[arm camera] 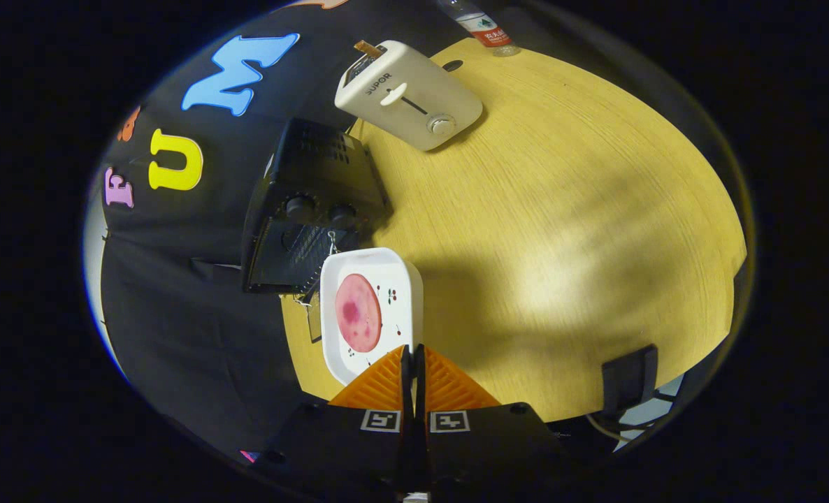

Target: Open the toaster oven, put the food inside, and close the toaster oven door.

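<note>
Wooden bench (561,230) is carrying everything, tilted in the gripper view. Nearest, the tongs (412,367) are pressing together on the rim of a white plate (404,279), holding it in the air, probably to bring the food to the oven. On the plate, a round pink slice (358,312) is lying flat. Just beyond is sitting the black toaster oven (310,202), its door apparently hanging open. Farther stands a white toaster (409,94).

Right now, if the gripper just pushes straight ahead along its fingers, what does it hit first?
The gripper is shut on the rim of the white plate with the pink slice. Straight ahead, the plate's far edge would likely meet the black toaster oven first; depth is unclear.
</note>
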